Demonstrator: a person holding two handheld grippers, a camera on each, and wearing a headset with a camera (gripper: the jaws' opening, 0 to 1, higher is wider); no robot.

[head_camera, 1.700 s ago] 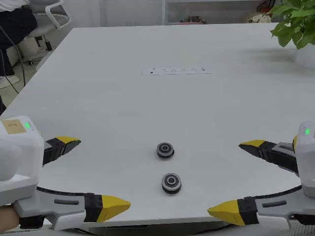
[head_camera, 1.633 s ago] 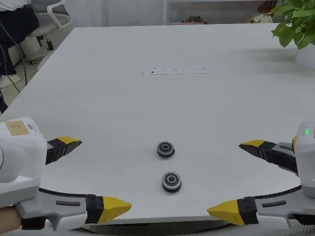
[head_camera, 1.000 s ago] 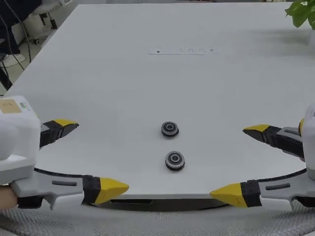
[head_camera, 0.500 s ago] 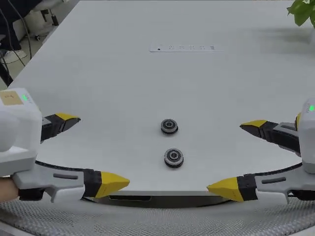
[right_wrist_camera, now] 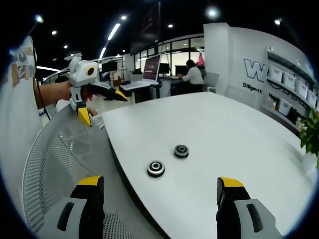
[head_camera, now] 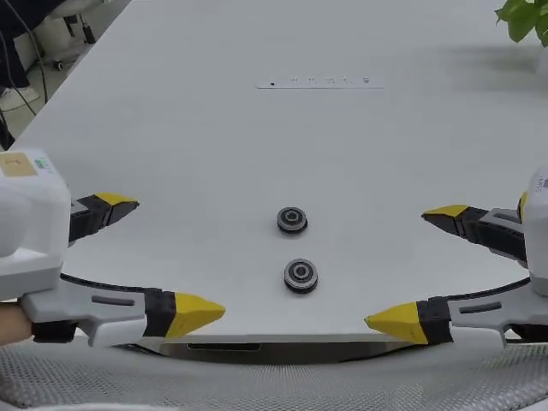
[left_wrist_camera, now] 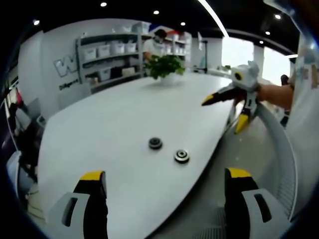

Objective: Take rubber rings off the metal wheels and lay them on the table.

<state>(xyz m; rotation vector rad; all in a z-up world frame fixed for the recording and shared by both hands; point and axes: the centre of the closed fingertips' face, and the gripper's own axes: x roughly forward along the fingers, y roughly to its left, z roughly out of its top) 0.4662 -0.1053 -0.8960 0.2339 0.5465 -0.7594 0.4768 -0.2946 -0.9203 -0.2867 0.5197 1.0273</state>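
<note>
- Mesh (head_camera: 274, 385), grey, sits closest to you, just below the edge of the table (head_camera: 214, 145).
- Your left gripper (head_camera: 163, 257) and right gripper (head_camera: 409, 267) hang over that near edge, one on each side. Both have their jaws spread wide, and neither one holds anything.
- Between the two grippers, a little further in, the near wheel (head_camera: 300, 275) lies flat on the table. It has a shiny middle and a dark band round it, which looks like the rubber ring in place on the wheel.
- Just behind it lies the far wheel (head_camera: 292, 219), near the first one but not touching it. It looks the same, with its dark ring on too.
- No loose ring lies on the table, so I think the job has not started. You look to be at the very first step: getting ready to reach in.
- For the next move, I would go for the near wheel. One gripper needs to pin the metal part so it cannot slide or roll. The other needs to pinch the edge of the ring and peel it off.
- The wheels are small and the tips are pointed, so close the jaws slowly and aim well.
- Far back on the table lies a thin white strip (head_camera: 318, 83), and a green plant (head_camera: 524, 17) peeks in at the far corner.
</note>
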